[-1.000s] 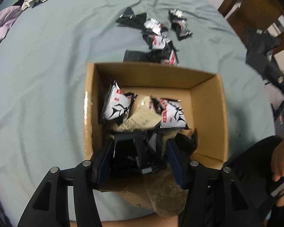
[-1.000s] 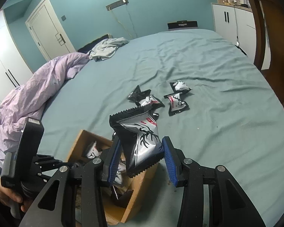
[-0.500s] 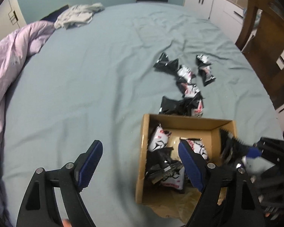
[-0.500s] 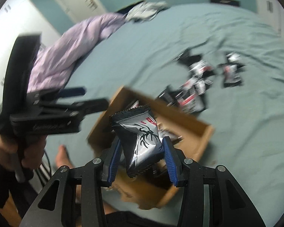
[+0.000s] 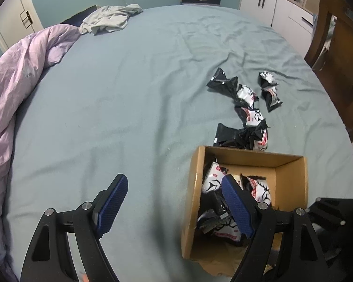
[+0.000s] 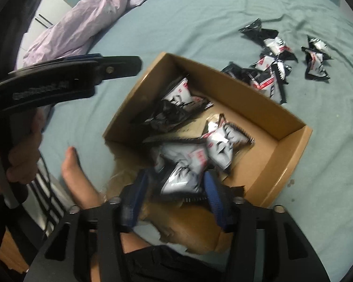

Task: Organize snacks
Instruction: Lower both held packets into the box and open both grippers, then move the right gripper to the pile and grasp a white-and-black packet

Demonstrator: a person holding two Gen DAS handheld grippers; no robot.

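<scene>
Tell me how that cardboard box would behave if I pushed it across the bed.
The box would probably slide easily: it looks light, holding only a few snack packets. Its near side looks torn, so it may flex there. The sheet could wrinkle and catch it.

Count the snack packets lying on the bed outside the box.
7 packets: two apart at right, three in a chain, two piled against the cardboard box; overlaps may hide more.

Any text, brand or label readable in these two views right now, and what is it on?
None reads clearly.
Red label strips on the black-and-silver foil snack packets: print too small.
Packets inside the brown cardboard box: red marks blurred.
Raised lettering on the side of the black left tool: blurred, illegible.
</scene>
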